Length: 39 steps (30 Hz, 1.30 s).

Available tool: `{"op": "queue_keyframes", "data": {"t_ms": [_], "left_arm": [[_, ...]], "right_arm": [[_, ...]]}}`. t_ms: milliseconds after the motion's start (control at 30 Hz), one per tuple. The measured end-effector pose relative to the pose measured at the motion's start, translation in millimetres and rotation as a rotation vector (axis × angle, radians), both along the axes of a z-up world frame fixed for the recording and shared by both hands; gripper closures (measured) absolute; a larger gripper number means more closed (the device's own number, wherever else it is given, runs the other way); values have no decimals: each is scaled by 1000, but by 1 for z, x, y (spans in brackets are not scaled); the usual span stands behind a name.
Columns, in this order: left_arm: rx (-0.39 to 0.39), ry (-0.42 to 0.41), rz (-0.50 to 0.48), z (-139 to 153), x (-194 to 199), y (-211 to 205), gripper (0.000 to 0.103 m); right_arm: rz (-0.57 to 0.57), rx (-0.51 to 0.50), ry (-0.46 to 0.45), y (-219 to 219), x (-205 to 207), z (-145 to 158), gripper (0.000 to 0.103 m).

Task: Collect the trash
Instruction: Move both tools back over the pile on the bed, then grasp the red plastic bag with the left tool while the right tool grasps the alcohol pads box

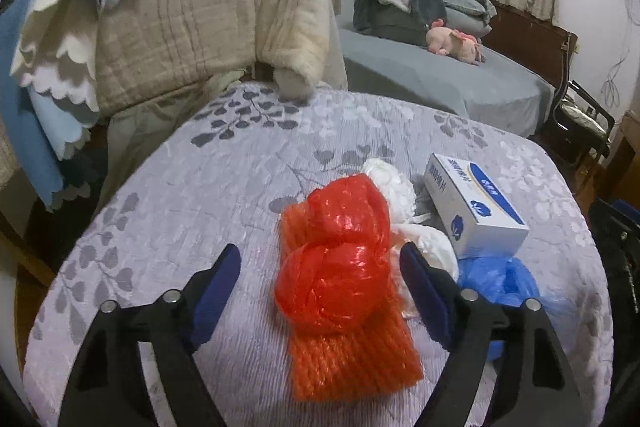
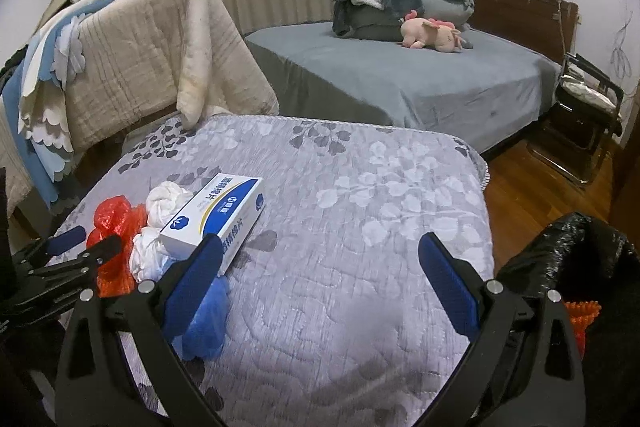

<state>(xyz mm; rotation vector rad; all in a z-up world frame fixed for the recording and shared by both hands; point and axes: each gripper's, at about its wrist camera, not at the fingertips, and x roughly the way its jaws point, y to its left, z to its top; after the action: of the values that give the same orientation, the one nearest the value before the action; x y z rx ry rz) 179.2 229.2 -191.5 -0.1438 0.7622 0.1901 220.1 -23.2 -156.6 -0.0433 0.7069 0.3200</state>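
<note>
A crumpled red plastic bag (image 1: 340,259) lies on an orange foam net (image 1: 352,359) on the lilac floral quilt (image 1: 200,187). My left gripper (image 1: 320,267) is open, its blue pads on either side of the red bag, not touching it. White crumpled plastic (image 1: 394,187), a blue plastic bag (image 1: 504,283) and a white-and-blue box (image 1: 476,205) lie to the right. My right gripper (image 2: 320,259) is open and empty over bare quilt; the box (image 2: 218,215) and the blue bag (image 2: 206,323) are at its left. A black trash bag (image 2: 576,259) stands at the right.
A chair draped with beige and blue blankets (image 1: 192,11) stands behind the quilt. A grey bed (image 2: 400,75) with a pink plush toy (image 2: 432,35) lies beyond. A folding chair (image 2: 588,107) stands on the wooden floor at the right. The left gripper (image 2: 76,247) shows in the right wrist view.
</note>
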Motion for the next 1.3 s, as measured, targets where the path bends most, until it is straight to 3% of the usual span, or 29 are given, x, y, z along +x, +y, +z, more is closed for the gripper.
{"op": "queue_keyframes", "data": {"t_ms": [100, 300, 633, 1233, 1300], "left_arm": [[-28, 17, -27, -6, 5, 1, 44], [-58, -2, -26, -5, 2, 3, 56], [-58, -77, 15, 20, -17, 15, 57], [-47, -60, 49, 14, -13, 31, 57], [-50, -59, 49, 14, -14, 31, 57]], "right_arm": [[8, -4, 4, 6, 3, -1, 7], [26, -5, 8, 19, 6, -5, 7], [70, 15, 7, 54, 13, -7, 7], [89, -39, 62, 107, 32, -36, 8], [96, -45, 77, 110, 34, -39, 19]]}}
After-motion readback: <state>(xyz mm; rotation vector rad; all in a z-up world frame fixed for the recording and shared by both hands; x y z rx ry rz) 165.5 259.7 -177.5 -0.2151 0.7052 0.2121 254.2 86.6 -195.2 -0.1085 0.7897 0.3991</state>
